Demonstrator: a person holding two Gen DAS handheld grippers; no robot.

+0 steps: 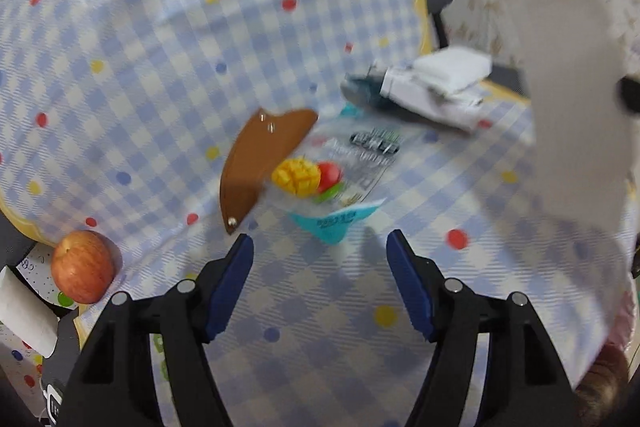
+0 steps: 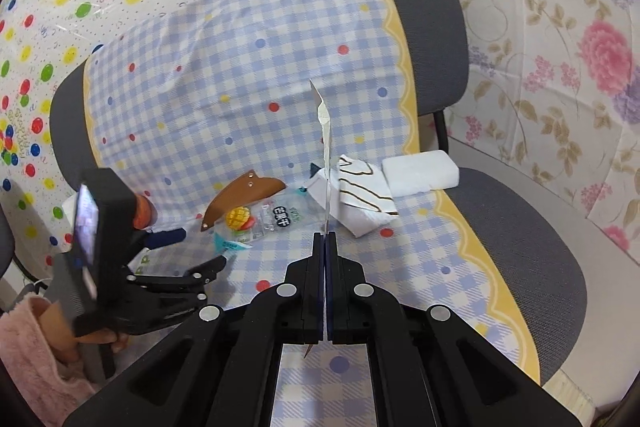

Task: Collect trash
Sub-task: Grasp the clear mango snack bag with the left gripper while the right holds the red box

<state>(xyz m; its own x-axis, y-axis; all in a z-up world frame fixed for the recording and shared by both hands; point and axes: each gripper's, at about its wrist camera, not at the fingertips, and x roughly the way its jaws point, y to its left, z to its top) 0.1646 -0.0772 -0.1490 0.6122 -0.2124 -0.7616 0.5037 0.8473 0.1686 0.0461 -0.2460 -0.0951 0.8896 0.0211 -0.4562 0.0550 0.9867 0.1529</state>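
A: Wrapper first: the dried-mango packet point(image 1: 332, 183) lies flat on the checked cloth point(image 1: 160, 47), just right of the brown leather sheath point(image 1: 260, 163). It looks light, crinkly and slick, so pinch its teal edge.

B: Left gripper point(image 1: 320, 243) hovers before it, fingers wide apart, empty. Right gripper point(image 2: 325, 235) is clamped on a thin paper scrap point(image 2: 326, 147), seen edge-on. The print is blurred.

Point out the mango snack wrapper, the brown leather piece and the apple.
mango snack wrapper point(image 1: 320, 183): left wrist view, on the printed mango picture.
brown leather piece point(image 1: 260, 159): left wrist view, on its flat brown middle.
apple point(image 1: 83, 266): left wrist view, on its red side.
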